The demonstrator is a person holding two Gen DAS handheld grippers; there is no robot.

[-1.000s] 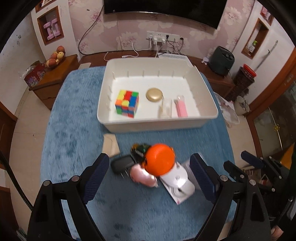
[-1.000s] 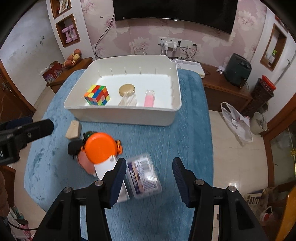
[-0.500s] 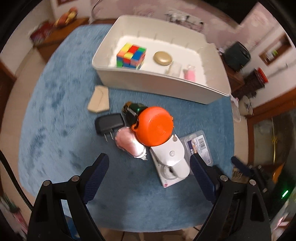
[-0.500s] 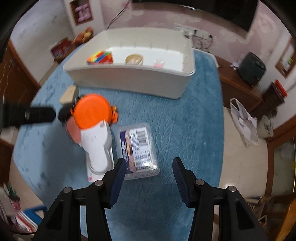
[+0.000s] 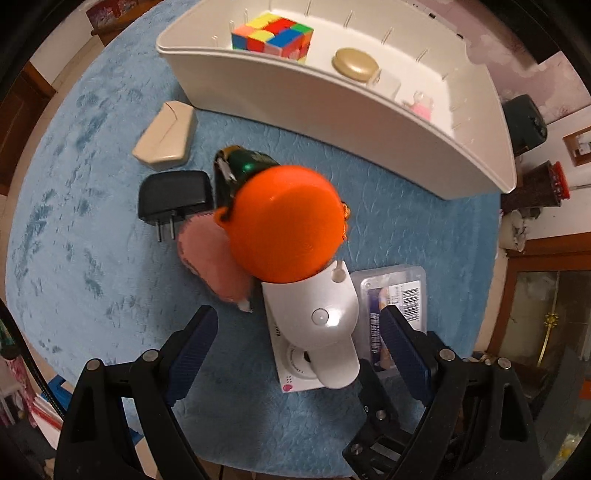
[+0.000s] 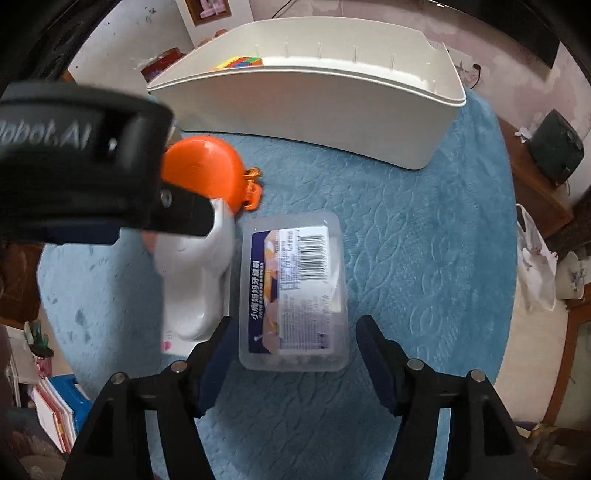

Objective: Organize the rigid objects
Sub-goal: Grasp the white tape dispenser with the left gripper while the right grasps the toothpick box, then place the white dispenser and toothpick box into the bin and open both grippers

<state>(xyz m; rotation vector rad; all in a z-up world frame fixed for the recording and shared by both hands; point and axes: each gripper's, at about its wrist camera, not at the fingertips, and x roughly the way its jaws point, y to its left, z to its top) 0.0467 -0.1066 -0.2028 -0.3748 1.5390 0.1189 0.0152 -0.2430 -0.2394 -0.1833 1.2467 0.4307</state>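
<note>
Between the spread fingers of the right gripper (image 6: pixel 291 354) lies the clear plastic box (image 6: pixel 293 291) with its barcode label up, flat on the blue cloth (image 6: pixel 424 258); the jaws stand wide on either side of it and hold nothing. The left gripper (image 5: pixel 299 345) is likewise wide open and empty, its fingers bracketing the white handle (image 5: pixel 325 321) of the orange-headed device (image 5: pixel 286 225), which rests on a white card. Just beyond that device sit a pink pouch (image 5: pixel 210 262), a black plug adapter (image 5: pixel 171 197), a dark green can (image 5: pixel 240 166) and a beige box (image 5: pixel 166 138), all loose on the cloth. Farther off stands the white bin (image 5: pixel 332 99), already holding a colour cube (image 5: pixel 273 35), a gold disc (image 5: pixel 354 64) and a pink item (image 5: pixel 421 105).

The step in hand looks like the approach to a pick: each claw is lined up over its own object but neither has closed. Next, the right one probably needs to lower until its pads flank the box's long sides, then close squarely, since the smooth plastic could slip.

Compared with a second ago, both cameras have come much lower and closer to the pile; the bin has slid toward the top of each view, and the left gripper's body now crosses the right view's upper left.
</note>
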